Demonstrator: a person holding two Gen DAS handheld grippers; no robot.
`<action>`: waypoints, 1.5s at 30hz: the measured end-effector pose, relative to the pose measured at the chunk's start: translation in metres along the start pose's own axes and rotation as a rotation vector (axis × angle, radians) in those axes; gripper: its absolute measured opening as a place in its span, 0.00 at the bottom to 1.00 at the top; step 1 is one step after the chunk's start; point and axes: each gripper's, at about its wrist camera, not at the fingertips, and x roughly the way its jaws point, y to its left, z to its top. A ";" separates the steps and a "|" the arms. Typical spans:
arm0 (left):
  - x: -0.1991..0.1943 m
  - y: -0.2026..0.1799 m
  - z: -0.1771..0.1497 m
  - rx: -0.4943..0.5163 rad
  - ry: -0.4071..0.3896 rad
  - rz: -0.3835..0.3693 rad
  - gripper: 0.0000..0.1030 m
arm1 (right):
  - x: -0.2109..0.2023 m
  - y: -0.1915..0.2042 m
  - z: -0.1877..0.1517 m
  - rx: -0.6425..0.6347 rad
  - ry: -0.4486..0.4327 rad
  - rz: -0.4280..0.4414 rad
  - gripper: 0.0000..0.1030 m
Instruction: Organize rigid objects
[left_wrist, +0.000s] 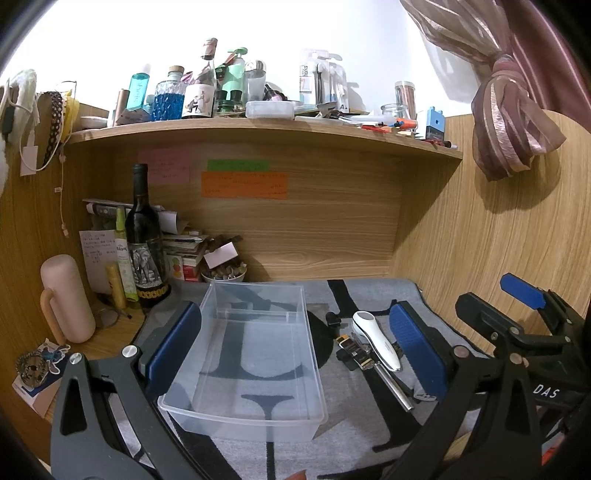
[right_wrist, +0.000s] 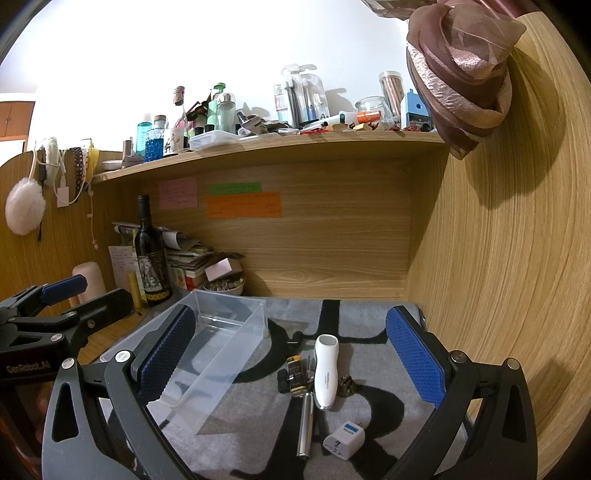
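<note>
An empty clear plastic bin (left_wrist: 247, 354) stands on the grey mat; it also shows in the right wrist view (right_wrist: 210, 354). To its right lie a white handheld device (right_wrist: 325, 369), a silver metal cylinder (right_wrist: 306, 424), a small dark and yellow bottle (right_wrist: 295, 374), a small dark ridged piece (right_wrist: 347, 386) and a white plug adapter (right_wrist: 344, 439). My left gripper (left_wrist: 295, 350) is open, its jaws either side of the bin. My right gripper (right_wrist: 291, 358) is open above the loose items and holds nothing.
A wine bottle (left_wrist: 142, 240), a pink flask (left_wrist: 66, 299), stacked papers and a small bowl (left_wrist: 223, 275) crowd the desk's back left. A cluttered shelf (left_wrist: 258, 127) runs above. A wooden side panel (right_wrist: 498, 277) closes the right. A knotted curtain (right_wrist: 461, 74) hangs top right.
</note>
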 end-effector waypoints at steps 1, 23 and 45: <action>0.000 0.000 0.000 -0.001 0.000 0.000 1.00 | 0.000 0.000 0.000 0.001 0.000 -0.001 1.00; 0.028 0.032 -0.006 -0.072 0.091 -0.022 0.81 | 0.024 -0.012 -0.007 0.061 0.068 0.014 1.00; 0.144 0.143 -0.034 -0.107 0.523 0.044 0.32 | 0.108 -0.031 -0.019 -0.014 0.340 -0.051 0.62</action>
